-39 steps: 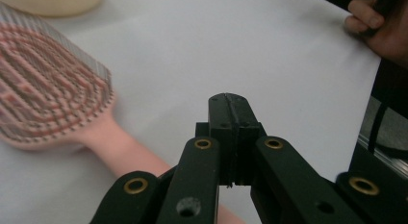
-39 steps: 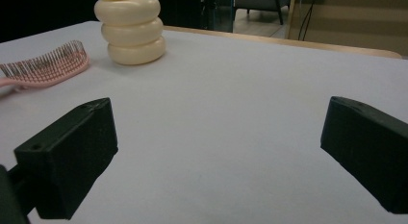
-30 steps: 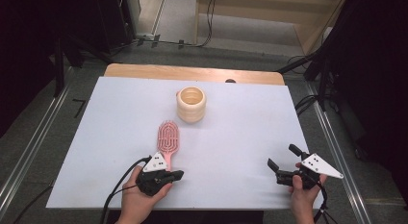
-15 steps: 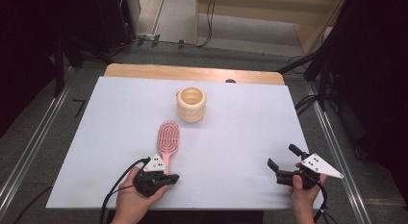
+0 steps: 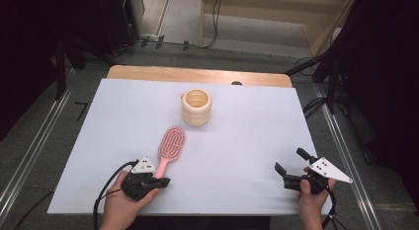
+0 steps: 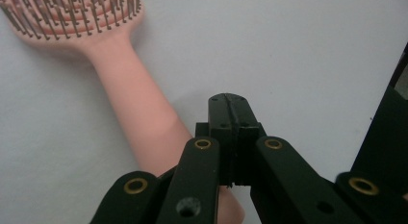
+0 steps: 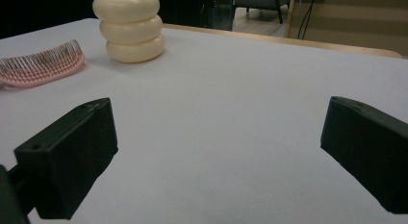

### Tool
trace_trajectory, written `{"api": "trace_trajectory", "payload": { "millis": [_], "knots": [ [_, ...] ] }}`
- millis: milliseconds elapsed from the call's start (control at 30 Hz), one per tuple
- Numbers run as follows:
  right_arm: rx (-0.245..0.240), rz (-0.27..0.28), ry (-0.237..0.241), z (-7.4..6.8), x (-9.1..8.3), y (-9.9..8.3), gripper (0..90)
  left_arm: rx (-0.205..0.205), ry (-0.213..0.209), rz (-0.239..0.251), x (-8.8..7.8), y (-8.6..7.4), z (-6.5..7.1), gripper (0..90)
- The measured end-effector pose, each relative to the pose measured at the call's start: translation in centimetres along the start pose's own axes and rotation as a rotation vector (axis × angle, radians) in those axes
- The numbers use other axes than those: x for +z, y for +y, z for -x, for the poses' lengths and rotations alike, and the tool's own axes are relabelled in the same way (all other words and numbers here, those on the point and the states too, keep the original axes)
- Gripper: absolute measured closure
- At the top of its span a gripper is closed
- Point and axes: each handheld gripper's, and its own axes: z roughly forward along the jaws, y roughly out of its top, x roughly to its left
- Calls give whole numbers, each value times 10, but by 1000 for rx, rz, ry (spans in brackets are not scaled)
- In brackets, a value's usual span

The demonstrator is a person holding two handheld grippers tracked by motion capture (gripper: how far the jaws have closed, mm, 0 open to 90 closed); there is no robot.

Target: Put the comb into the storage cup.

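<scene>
Sliding toward 6 o'clock along the brush handle, the left gripper (image 5: pixel 157 181) is now sitting lower than it was a second ago, down at the handle's tail end near the tabletop's (image 5: pixel 247 141) front edge. Its jaws are pressed fully together, and in the left gripper view they are lying beside and partly over the pink handle, not around it, so nothing is being held. The pink hairbrush (image 5: pixel 170 147) itself is not budging: bristles up, head pointing to about 1 o'clock, lying at 7 o'clock from the cream ribbed cup (image 5: pixel 196 107), apart from it. Same spot across all three high views.

The right gripper (image 5: pixel 292 167) is resting at 5 o'clock on the tabletop, jaws standing wide apart with only bare white surface between them, well apart from both brush and cup. It is not shifting from earlier.

Judgement: the left hand is backing off and lining up on the handle end rather than grasping. Closed jaws cannot take the handle, so they are needing to open and straddle it before any lift. If the cup is the destination, the brush is needing to travel toward 1 o'clock, handle-down. Risk: closed tips nudging the handle sideways and spinning the brush.
</scene>
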Motion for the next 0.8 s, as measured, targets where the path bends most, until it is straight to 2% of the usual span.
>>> {"api": "trace_trajectory", "payload": {
  "millis": [300,467,667,733,800],
  "knots": [
    [2,-1,0,0,0,0,0,-12,21,-10,-9,-5,-9,900],
    [0,-1,0,0,0,0,0,-7,50,-11,-15,-8,-12,900],
    [-1,-1,-1,0,0,0,0,-25,48,-3,-18,-8,-15,899],
    [1,0,-1,0,0,0,0,-37,34,17,-20,-6,-13,797],
    [2,-1,0,0,0,0,0,-30,30,29,-22,-3,-11,688]
  ]
}}
